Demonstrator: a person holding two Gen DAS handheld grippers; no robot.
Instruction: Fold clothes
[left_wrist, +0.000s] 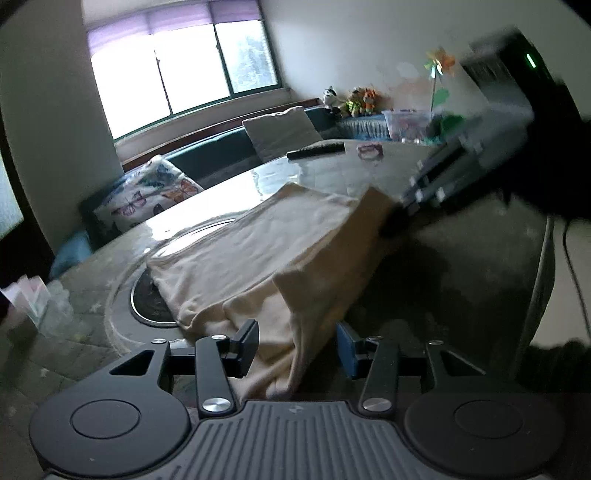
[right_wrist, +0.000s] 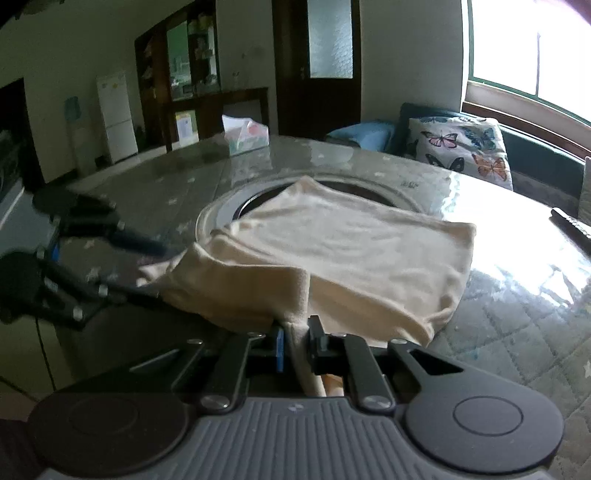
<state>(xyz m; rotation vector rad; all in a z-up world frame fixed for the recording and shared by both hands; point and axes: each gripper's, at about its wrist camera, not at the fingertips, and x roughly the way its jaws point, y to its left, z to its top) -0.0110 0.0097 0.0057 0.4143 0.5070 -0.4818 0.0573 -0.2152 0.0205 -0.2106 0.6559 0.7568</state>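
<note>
Cream cotton garment (right_wrist: 332, 251) mid-fold | right gripper (right_wrist: 295, 339) clamped on its near edge | left gripper (left_wrist: 297, 350) apart, cloth loose between | next: regrip left.

Left tool (left_wrist: 297, 345) jaws apart, cream garment (left_wrist: 258, 251) hem between — seemingly unclamped.

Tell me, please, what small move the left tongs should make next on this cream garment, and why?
Probably close the left tongs on the cream garment: its hem hangs between their open pads unpinched, while the right tongs already pinch their edge.
</note>
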